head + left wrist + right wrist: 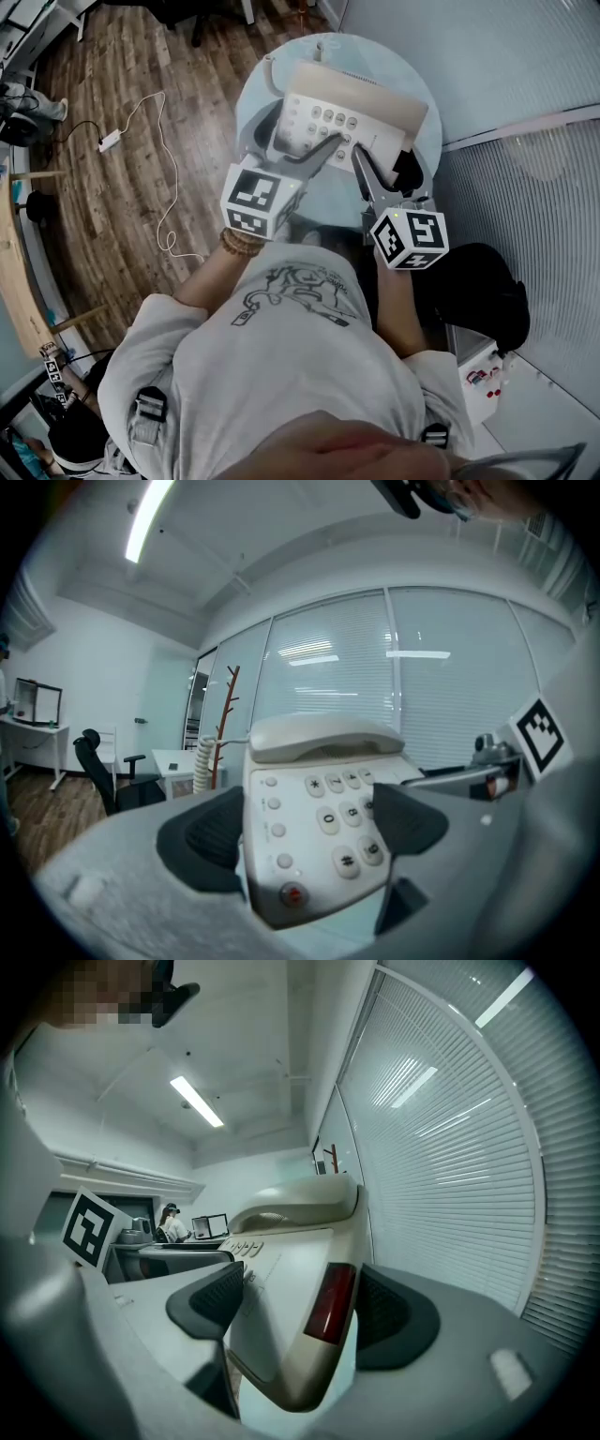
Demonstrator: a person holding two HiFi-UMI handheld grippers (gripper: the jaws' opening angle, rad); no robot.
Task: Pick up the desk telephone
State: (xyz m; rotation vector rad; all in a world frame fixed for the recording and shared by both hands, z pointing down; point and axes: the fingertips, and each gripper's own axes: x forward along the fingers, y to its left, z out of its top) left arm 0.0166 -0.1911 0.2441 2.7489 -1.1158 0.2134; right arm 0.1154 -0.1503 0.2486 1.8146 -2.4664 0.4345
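**Telephone Held From Both Sides**

The left gripper (292,142) is clamped on the keypad end of the desk telephone (349,114). The right gripper (382,167) is clamped on its opposite edge. The desk telephone is in the upper middle of the head view, above the round table (323,192), with its handset (323,735) in the cradle.

Tally at the counter (361,52)
One desk telephone (347,112); two tongs: left tongs (309,829), right tongs (292,1302); one coat stand (228,710).

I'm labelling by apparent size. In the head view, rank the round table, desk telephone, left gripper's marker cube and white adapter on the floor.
1. round table
2. desk telephone
3. marker cube on the left gripper; nearer the camera, so enlarged
4. white adapter
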